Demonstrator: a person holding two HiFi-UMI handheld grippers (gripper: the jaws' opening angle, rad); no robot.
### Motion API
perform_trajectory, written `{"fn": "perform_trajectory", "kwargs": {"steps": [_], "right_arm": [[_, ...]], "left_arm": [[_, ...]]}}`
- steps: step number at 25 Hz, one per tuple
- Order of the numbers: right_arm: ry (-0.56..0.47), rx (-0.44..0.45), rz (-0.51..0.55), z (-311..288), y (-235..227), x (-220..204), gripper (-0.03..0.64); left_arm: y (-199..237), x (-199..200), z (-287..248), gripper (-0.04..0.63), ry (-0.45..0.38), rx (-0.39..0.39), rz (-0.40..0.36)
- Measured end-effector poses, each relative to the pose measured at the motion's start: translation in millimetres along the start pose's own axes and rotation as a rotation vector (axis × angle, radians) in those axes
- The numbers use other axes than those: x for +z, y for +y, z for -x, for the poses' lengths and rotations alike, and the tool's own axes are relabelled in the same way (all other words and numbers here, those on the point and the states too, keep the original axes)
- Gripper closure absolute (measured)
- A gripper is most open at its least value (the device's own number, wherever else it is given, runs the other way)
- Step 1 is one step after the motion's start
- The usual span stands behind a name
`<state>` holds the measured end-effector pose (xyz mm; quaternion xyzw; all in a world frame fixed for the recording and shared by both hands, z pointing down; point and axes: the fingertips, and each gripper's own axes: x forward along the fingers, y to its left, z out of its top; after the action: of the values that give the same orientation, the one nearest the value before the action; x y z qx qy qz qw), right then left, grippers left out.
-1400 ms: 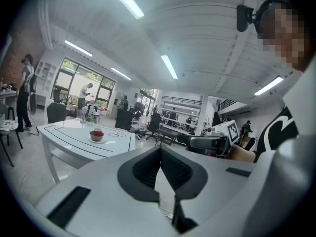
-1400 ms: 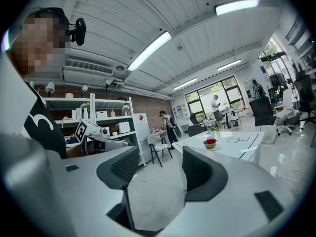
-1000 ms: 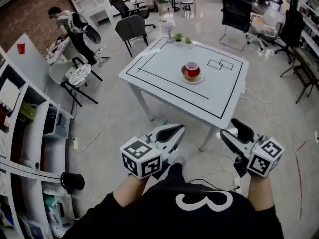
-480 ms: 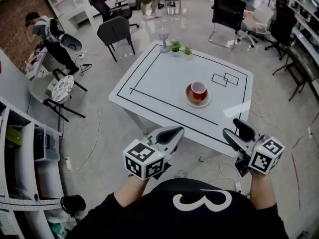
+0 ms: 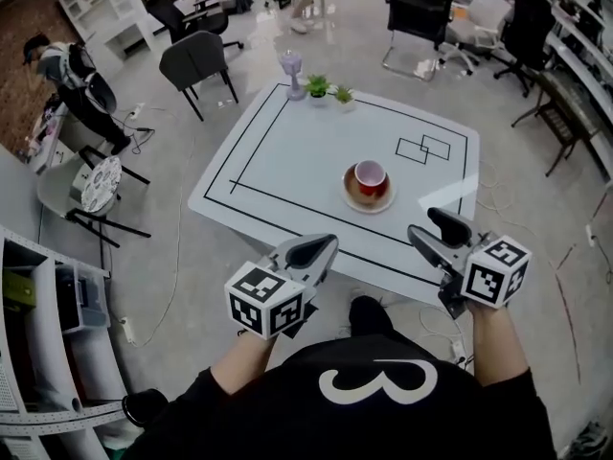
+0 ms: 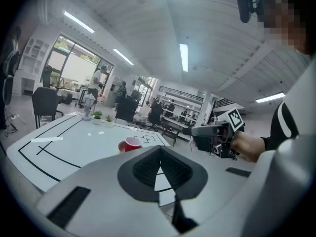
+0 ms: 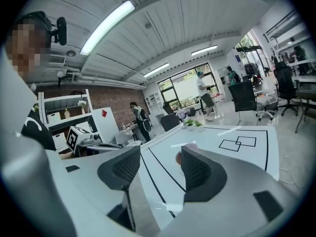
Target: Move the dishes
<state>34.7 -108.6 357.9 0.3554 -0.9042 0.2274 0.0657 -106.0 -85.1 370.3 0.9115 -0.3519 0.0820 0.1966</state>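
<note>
The left tool (image 5: 311, 253) is held with its jaws pressed together and nothing between them, as the left gripper view (image 6: 160, 168) shows. Beside it, the right tool (image 5: 439, 230) has its jaws spread apart around empty air, seen in the right gripper view (image 7: 159, 169). Both tools are at the near edge of a white desk (image 5: 278, 175), each in one of the person's hands, and neither touches anything on it.

Well beyond the tools, toward the middle of the desk, a red cup (image 5: 370, 176) stands upright on a brown saucer (image 5: 368, 197), inside a large rectangle marked in black tape. Two small overlapping tape rectangles (image 5: 422, 148) lie just past the cup on its right. Two small potted plants (image 5: 317, 86) sit at the far edge, with a pale stemmed glass (image 5: 291, 65) beside them. A grey chair (image 5: 196, 60) stands on the floor behind the desk.
</note>
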Motion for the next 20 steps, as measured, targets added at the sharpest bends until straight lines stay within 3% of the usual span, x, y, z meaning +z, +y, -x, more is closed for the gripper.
{"fn": "perform_trajectory", "kwargs": {"steps": [8, 20], "right_arm": [[0.039, 0.000, -0.024, -42.3, -40.4, 4.1, 0.376], [0.137, 0.015, -0.066, -124.3, -107.5, -0.3, 0.391]], "left_arm": [[25.5, 5.4, -25.6, 0.594, 0.029, 0.033, -0.012], [76.3, 8.5, -63.2, 0.594, 0.052, 0.112, 0.063]]}}
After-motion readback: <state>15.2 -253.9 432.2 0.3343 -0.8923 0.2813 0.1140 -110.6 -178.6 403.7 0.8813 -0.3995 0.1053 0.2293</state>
